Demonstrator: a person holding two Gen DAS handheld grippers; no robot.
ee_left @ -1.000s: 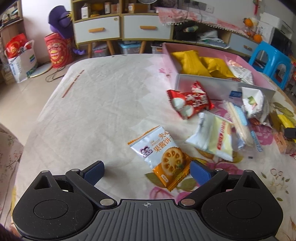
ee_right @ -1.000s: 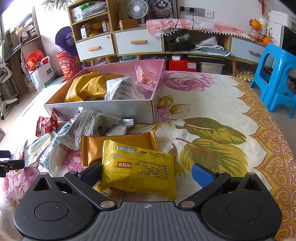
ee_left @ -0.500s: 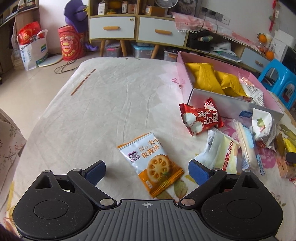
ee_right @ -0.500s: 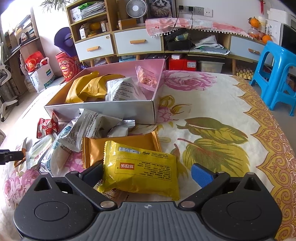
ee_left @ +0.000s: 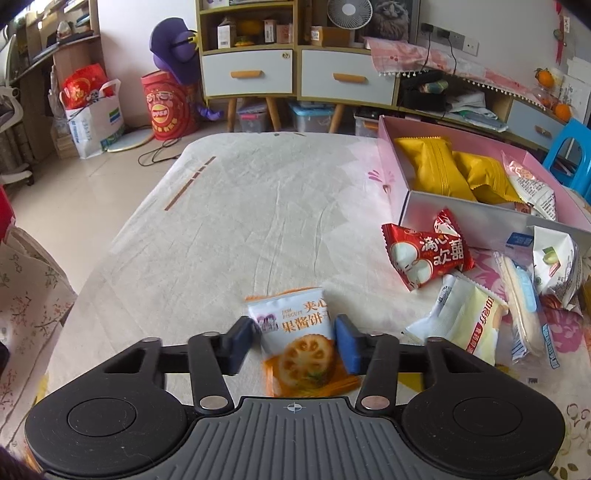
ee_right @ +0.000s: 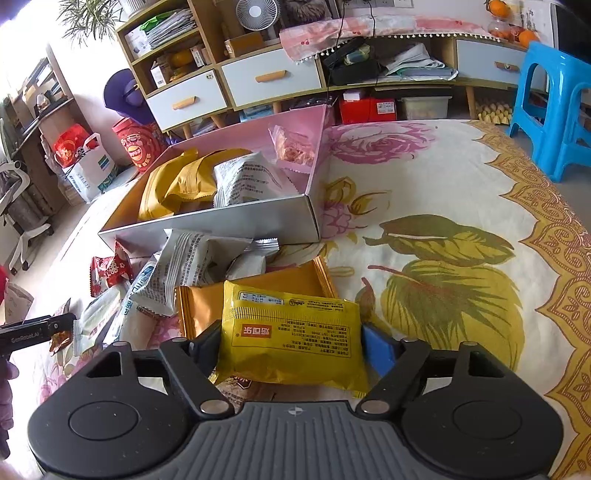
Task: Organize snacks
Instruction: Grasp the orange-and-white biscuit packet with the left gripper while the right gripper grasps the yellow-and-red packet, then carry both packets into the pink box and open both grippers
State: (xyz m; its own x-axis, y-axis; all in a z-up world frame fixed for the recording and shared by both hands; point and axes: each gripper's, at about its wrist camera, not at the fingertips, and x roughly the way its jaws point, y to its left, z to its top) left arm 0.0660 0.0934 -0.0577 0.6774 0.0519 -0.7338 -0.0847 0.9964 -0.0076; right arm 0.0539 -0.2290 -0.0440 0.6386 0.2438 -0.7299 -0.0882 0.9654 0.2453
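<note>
pinching just closed jaws on snacks, the left gripper (ee_left: 293,341) is clamped on the biscuit packet (ee_left: 301,341) and the right gripper (ee_right: 291,349) on the yellow packet (ee_right: 291,341). beyond, several loose packets (ee_left: 461,321) are left on the bedspread (ee_left: 240,229). farthest, a few are already held in the pink box (ee_left: 391,158), so the task is judged partly done.

Snack count around the pink box (ee_left: 391,173)

Two yellow packets (ee_left: 432,166) inside it — one red packet (ee_left: 424,254) just beside.

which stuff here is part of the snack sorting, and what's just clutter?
Job:
- biscuit packet, left tongs just closed on it
- yellow packet, right tongs just closed on it
- pink box, partly filled
- red packet and loose packets by the box

Lying about:
- blue stool
- fan
- red drum
</note>
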